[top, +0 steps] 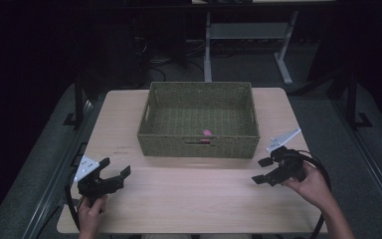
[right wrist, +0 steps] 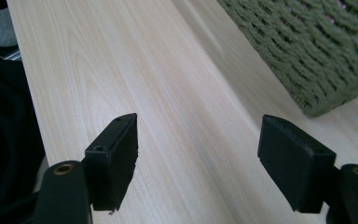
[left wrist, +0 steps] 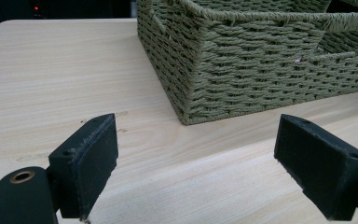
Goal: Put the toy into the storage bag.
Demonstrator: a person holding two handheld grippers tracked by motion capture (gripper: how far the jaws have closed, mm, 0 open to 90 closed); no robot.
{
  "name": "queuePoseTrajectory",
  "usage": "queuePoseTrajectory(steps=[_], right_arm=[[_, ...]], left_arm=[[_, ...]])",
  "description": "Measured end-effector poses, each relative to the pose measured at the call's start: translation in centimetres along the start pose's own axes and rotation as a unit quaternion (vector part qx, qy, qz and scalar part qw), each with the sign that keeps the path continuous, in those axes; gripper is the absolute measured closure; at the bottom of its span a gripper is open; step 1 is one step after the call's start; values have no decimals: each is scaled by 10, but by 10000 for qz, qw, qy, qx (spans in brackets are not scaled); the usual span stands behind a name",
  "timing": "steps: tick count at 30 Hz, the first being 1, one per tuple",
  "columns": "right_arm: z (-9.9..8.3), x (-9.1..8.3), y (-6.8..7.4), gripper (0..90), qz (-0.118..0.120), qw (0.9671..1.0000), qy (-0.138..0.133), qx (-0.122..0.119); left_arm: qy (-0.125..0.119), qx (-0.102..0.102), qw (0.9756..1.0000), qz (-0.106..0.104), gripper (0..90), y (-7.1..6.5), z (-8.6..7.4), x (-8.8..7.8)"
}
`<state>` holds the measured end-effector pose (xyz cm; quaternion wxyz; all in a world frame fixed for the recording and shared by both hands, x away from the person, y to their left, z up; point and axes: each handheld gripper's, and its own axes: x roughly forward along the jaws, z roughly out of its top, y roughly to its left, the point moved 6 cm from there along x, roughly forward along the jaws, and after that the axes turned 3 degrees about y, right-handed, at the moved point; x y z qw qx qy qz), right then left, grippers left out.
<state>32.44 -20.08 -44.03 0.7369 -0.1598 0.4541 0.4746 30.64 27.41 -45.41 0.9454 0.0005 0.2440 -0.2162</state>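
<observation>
My left gripper (top: 114, 172) sits at the lower left of the high view, held in my left hand (top: 90, 209) low over the bench (top: 189, 199); its jaws stand wide apart with nothing between them; in the left gripper view they rise from the bottom corners with bare wood in the gap, and the basket (left wrist: 261, 70) fills the upper right of that frame, its near corner turned toward me.

My right gripper (top: 262, 170) lies at the lower right of the high view, in my right hand (top: 314, 186), just beside the basket's right front corner but not touching it; its jaws are also well open and hold nothing; in the right gripper view the pale bench runs between them, and the basket's woven wall (right wrist: 321, 51) occupies the upper right corner.

The woven green basket (top: 199, 144) stands in the middle of the bench, in the centre of the high view, between my two grippers and farther up the frame; a small pink thing (top: 208, 133) lies inside it on the floor, close against the front wall, right of centre; what it is I cannot tell; both grippers are well apart from it.
</observation>
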Motion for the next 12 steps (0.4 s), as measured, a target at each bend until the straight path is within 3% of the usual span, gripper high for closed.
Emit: queuePoseTrajectory(steps=[7, 12], right_arm=[[-12, 1, 6, 269, -130, 9999, -80, 21], [-17, -1, 25, 204, -717, 9971, -248, -20]], left_arm=[[27, 35, 10000, -7, 130, 0, 0, 1], [-24, -1, 10000, 4, 130, -1, 0, 0]])
